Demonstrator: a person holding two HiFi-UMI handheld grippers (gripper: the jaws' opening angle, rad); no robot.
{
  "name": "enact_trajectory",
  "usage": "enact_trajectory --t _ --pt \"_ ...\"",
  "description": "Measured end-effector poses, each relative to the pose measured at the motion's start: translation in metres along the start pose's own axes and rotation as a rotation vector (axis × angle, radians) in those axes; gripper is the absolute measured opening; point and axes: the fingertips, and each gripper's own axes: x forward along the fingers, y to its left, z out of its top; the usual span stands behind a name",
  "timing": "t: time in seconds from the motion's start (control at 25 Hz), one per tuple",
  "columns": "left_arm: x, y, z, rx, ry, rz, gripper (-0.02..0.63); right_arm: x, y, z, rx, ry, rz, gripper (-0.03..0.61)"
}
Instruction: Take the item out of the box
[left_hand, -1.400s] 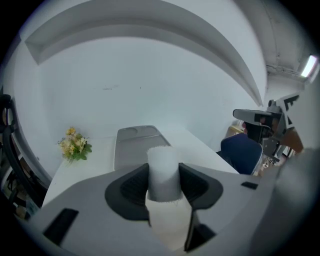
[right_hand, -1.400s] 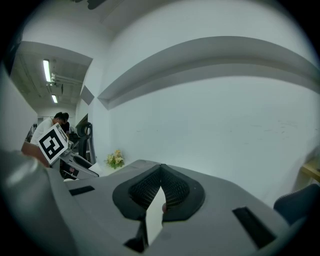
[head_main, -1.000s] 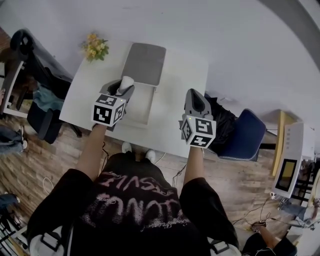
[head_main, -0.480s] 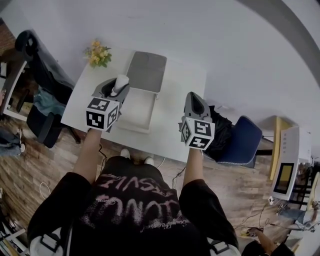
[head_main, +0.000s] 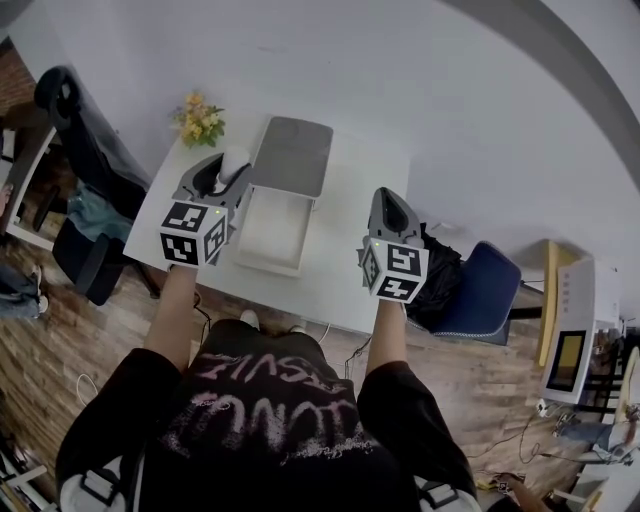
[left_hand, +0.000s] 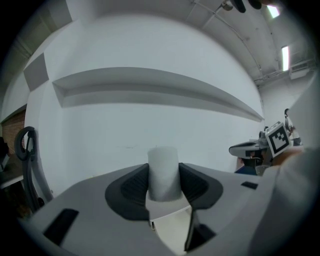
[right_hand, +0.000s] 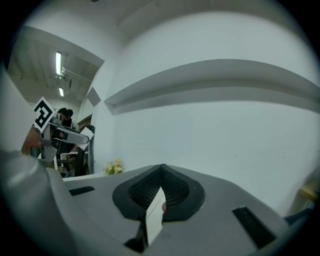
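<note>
A white box (head_main: 272, 228) lies open on the white table (head_main: 350, 270), its grey lid (head_main: 292, 155) folded back. My left gripper (head_main: 228, 172) is raised over the table's left side, shut on a white cylinder (head_main: 233, 163). In the left gripper view the white cylinder (left_hand: 163, 172) stands upright between the two dark pads (left_hand: 134, 186). My right gripper (head_main: 389, 208) hangs over the table's right edge, away from the box. In the right gripper view my right gripper (right_hand: 160, 174) has its jaws together with nothing between them.
A small bunch of yellow flowers (head_main: 200, 119) stands at the table's far left corner. A blue chair (head_main: 483, 287) with a black bag (head_main: 436, 268) is to the right of the table. A dark chair (head_main: 75, 135) stands at the left. A white wall lies ahead.
My left gripper has drifted left and slightly away from me with the cylinder, off the box. The right gripper has hardly moved.
</note>
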Motion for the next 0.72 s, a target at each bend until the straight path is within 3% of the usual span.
enact_trajectory --t 0.72 --pt "-0.005 0.012 0.014 0.009 -0.061 0.013 0.181 0.008 0.007 0.017 0.026 -0.043 0.006 0.008"
